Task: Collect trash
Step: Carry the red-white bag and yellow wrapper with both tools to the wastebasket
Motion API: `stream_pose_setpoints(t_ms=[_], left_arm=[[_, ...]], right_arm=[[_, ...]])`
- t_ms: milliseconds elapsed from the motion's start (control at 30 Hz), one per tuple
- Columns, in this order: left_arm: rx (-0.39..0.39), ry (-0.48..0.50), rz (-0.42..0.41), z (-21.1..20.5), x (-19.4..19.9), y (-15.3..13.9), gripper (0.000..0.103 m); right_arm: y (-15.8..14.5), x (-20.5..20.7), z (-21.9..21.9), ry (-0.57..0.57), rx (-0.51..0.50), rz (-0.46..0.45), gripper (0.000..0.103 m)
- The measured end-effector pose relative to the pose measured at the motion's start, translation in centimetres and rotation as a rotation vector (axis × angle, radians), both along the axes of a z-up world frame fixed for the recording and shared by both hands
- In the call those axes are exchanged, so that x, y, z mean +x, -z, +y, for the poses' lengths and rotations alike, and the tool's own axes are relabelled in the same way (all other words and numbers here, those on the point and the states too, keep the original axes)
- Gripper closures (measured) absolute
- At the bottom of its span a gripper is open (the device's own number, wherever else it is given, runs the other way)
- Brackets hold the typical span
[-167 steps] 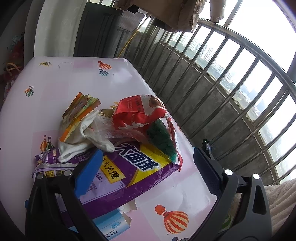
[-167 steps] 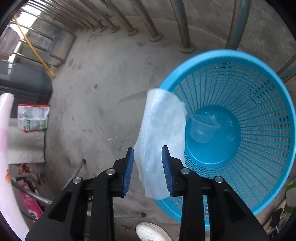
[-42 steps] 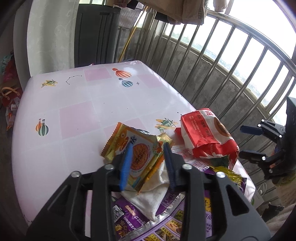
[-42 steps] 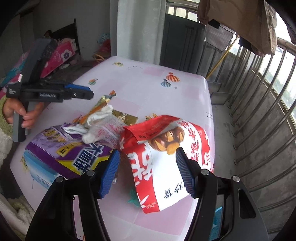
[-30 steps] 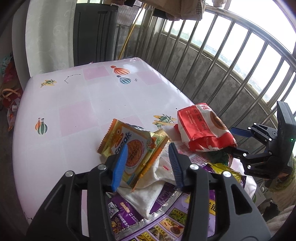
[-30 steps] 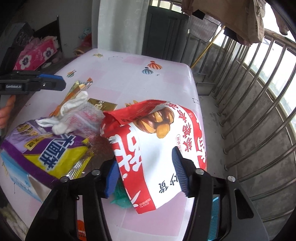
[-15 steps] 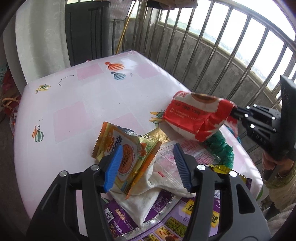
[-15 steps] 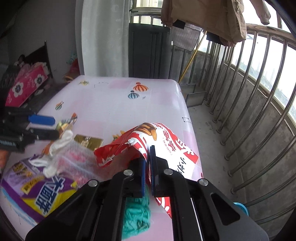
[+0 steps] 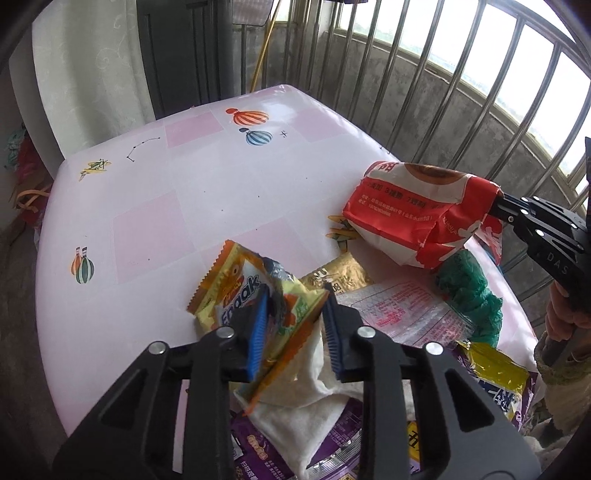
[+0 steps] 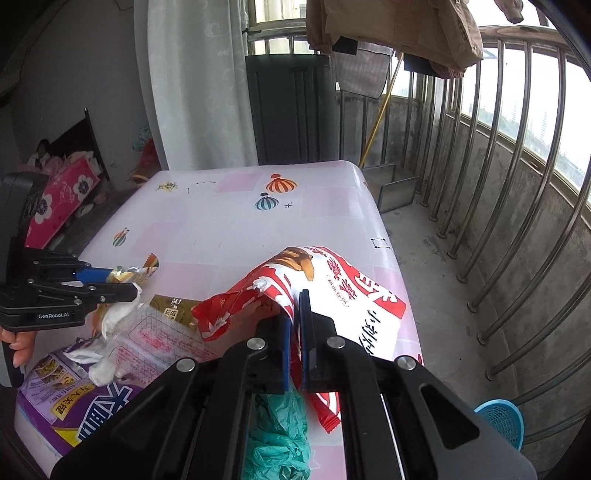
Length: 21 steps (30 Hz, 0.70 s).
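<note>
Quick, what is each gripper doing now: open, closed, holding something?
Left gripper: jaws just closing on the yellow snack wrapper, pads on it.
Right gripper: jaws shut on the red snack bag, lifted off the table.

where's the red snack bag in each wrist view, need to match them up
Left wrist: red snack bag at right of middle, lifted, pinched by the right gripper.
Right wrist: red snack bag at centre, clamped in the right gripper.
Shared landmark: the striped balloon print on the tablecloth.

A home balcony: steel railing (image 10: 491, 206), hanging laundry (image 10: 391, 26), curtain (image 10: 199, 81), oilcloth-covered table (image 10: 229, 229).
</note>
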State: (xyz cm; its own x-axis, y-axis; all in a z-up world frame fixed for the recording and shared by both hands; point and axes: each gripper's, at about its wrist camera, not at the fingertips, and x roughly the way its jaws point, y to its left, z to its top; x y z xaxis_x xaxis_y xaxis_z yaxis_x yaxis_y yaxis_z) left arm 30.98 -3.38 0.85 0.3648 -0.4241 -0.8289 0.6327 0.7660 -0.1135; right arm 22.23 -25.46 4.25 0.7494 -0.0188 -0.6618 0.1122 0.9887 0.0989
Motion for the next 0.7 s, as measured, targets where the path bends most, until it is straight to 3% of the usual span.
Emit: stream_pose_setpoints(t_ms=[167,467,700], left_arm=[[-0.051,-0.019,-0.038,1.5,0.2,-1.7,0.087],[-0.141,-0.102,-0.135,5.2,-0.7,-6.0,0.09],[-0.285,-0.062,-0.202,5.9,-5.5,-11.9,0.09]], right_arm=[[-0.8,-0.1,-0.2,0.021,-0.015,-0.032,0.099],[-3.6,-1.6,-0.9,0.066,-0.003,-0.111,0.099],[-7.0,-5.7,-3.1,0.113,0.027,-0.176,0.1]])
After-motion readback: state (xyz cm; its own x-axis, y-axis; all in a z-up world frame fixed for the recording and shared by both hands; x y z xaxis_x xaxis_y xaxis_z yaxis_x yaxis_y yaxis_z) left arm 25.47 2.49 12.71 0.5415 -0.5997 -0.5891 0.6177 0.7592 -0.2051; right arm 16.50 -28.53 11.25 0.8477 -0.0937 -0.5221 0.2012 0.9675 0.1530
